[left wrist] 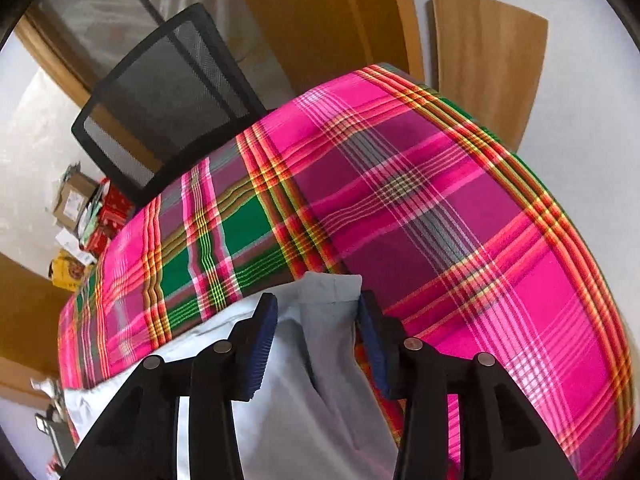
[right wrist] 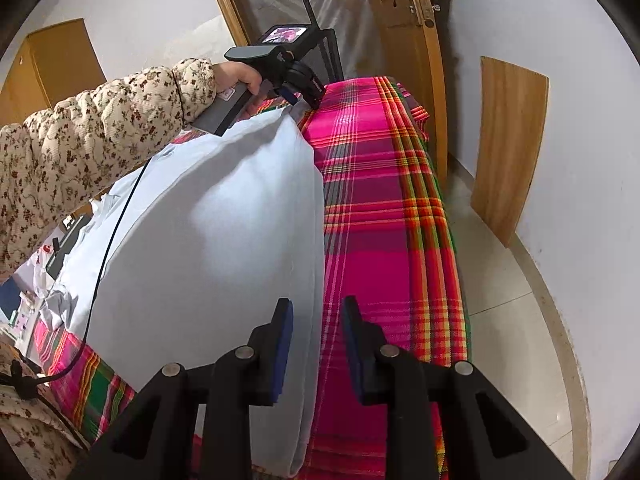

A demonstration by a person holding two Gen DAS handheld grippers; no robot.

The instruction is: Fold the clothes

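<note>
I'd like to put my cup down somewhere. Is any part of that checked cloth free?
Yes: the checked cloth is bare in a long strip between the pale blue garment and the table's floor-side edge. The other side is crowded: the garment covers it, with a sleeve, a cable and the left gripper above.

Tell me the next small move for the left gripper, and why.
Probably lift the left gripper clear: its jaws stand open around the light blue garment's corner, which already lies on the plaid cloth, so this fold looks placed.
</note>
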